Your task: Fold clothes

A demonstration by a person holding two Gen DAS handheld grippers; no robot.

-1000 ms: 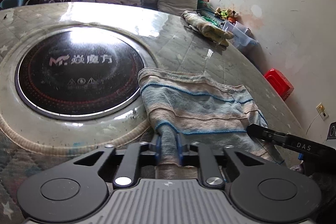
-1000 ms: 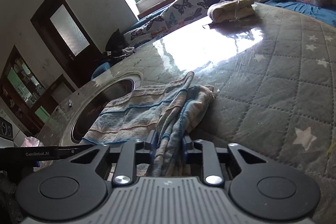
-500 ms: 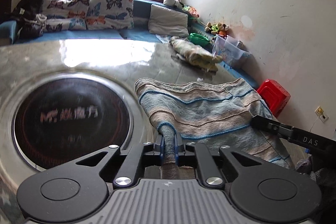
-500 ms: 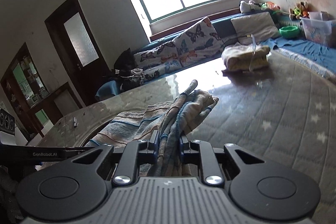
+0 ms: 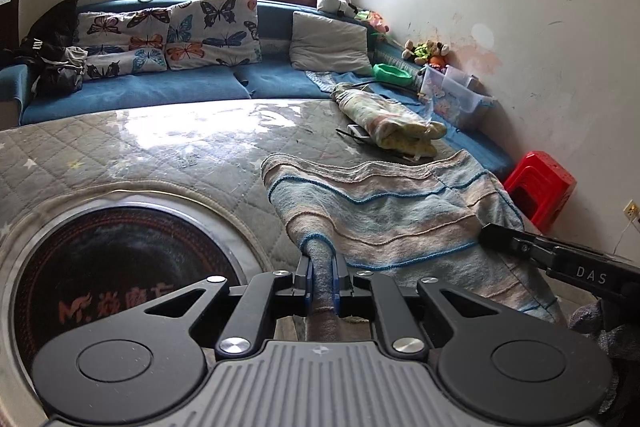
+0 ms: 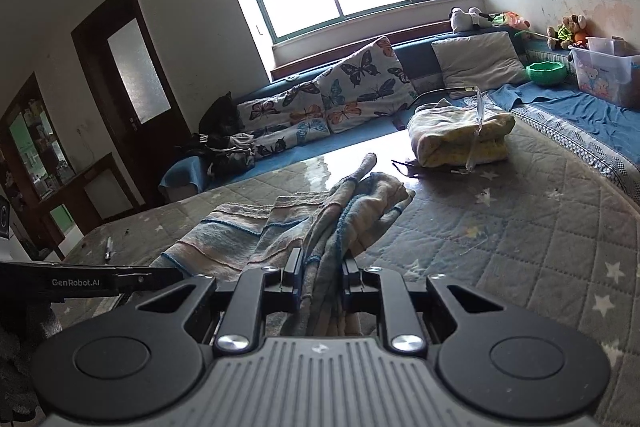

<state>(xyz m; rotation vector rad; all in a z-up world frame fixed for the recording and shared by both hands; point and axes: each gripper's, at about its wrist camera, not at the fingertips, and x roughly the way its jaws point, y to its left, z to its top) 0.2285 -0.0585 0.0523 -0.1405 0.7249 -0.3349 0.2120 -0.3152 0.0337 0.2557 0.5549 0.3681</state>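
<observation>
A striped blue-and-beige knitted garment (image 5: pixel 384 203) hangs stretched between my two grippers above the quilted table (image 5: pixel 160 147). My left gripper (image 5: pixel 322 277) is shut on a bunched near corner of it. In the right wrist view the same garment (image 6: pixel 320 223) runs forward in folds, its far end (image 6: pixel 384 191) resting on the table, and my right gripper (image 6: pixel 320 277) is shut on a thick bundle of it. The right gripper's arm (image 5: pixel 560 259) shows at the right of the left wrist view; the left gripper's arm (image 6: pixel 88 281) shows at the left of the right wrist view.
A folded yellowish bundle (image 5: pixel 392 123) lies at the table's far side, glasses (image 6: pixel 476 131) resting on it. A round black hotplate (image 5: pixel 112 275) sits in the table at the left. A blue sofa with butterfly cushions (image 5: pixel 208 31), a red stool (image 5: pixel 540 187) and a plastic box (image 6: pixel 604 71) stand behind.
Both grippers have risen and tilted up, lifting the garment's near edge off the table. More of the sofa and window has come into view. Both stay shut on the cloth.
</observation>
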